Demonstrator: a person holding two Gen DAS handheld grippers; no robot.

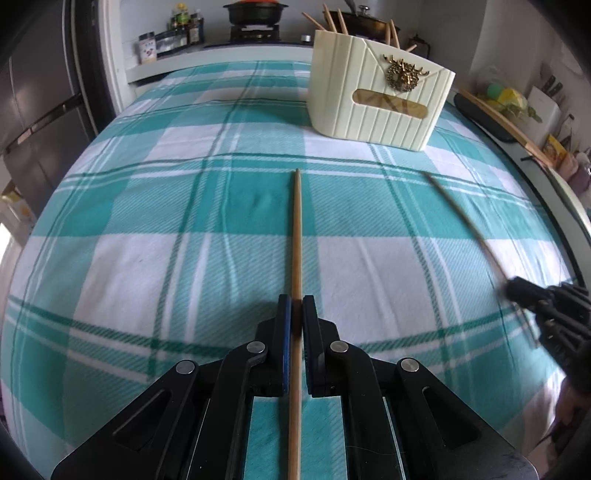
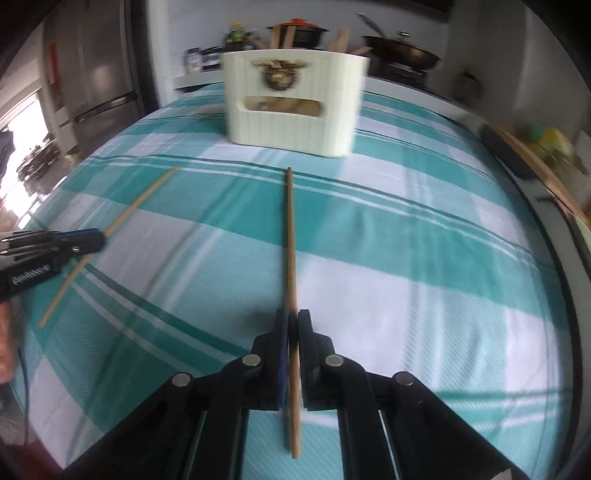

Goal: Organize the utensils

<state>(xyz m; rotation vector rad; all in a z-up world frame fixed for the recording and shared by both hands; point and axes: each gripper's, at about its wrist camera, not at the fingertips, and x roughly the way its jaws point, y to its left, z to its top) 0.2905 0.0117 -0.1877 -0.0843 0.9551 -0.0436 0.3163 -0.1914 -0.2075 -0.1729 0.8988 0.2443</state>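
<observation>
Both grippers are clamping their fingers on a thin wooden chopstick each: left gripper (image 1: 294, 308) holding one chopstick (image 1: 296, 236), right gripper (image 2: 293, 321) gripping another (image 2: 290, 236); the right view is coming out blurry, and the cream ribbed holder (image 1: 376, 99) is hiding its sticks' lower ends.

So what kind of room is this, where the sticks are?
Most likely a home kitchen. A black pot sits on a stove at the back, a big steel fridge stands to one side, and seasoning bottles line the counter behind the checked tablecloth.
</observation>
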